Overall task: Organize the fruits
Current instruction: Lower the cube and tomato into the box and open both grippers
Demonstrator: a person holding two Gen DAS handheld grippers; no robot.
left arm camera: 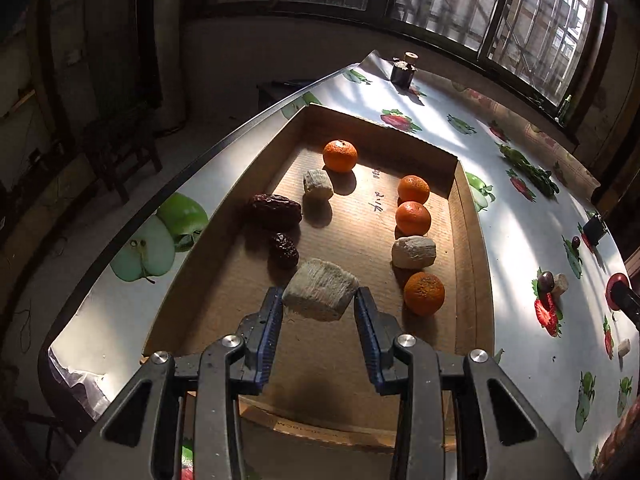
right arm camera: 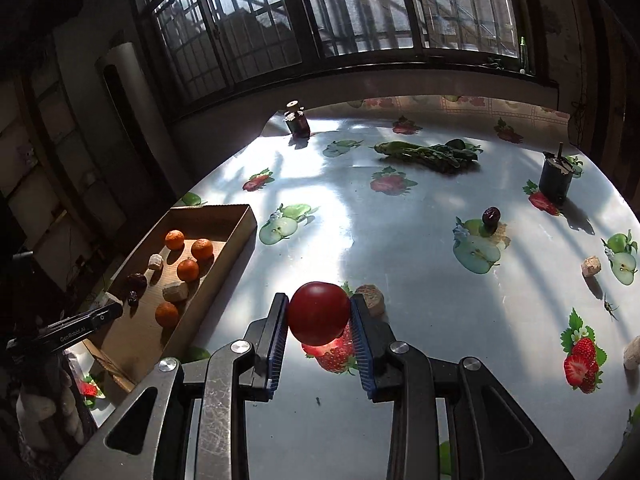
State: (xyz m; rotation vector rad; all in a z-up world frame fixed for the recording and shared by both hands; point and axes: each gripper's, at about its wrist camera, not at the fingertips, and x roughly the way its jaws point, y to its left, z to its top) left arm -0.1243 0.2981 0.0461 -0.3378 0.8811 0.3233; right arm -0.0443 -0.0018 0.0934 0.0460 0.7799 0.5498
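Right now our left gripper (left arm camera: 317, 300) stands with its pads either side of a pale fibrous chunk (left arm camera: 320, 295) low over the floor of the cardboard box (left arm camera: 472, 240); the pads look to touch it, though we cannot tell whether they still press or are letting go. Around it in the box lie two dark dates (left arm camera: 276, 210), four oranges (left arm camera: 339, 155) and two more pale chunks (left arm camera: 413, 252), loosely grouped by kind. Our right gripper (right arm camera: 319, 319) is clamped on a red round fruit (right arm camera: 319, 312), held just above the worktop (right arm camera: 400, 240) over a printed strawberry, with another pale chunk (right arm camera: 370, 298) just beside its right finger. Farther out on the worktop sit a lone date (right arm camera: 491, 216), two more pale pieces (right arm camera: 591, 266), a bunch of greens (right arm camera: 432, 153) and two dark jars (right arm camera: 554, 178). We judge the risks to be these: the smooth fruit is gripped near the pad tips, so a jolt on the way to the box could squeeze it out and send it rolling; and both grippers heading for the same box could knock together or scatter the oranges, which roll easily on the cardboard.
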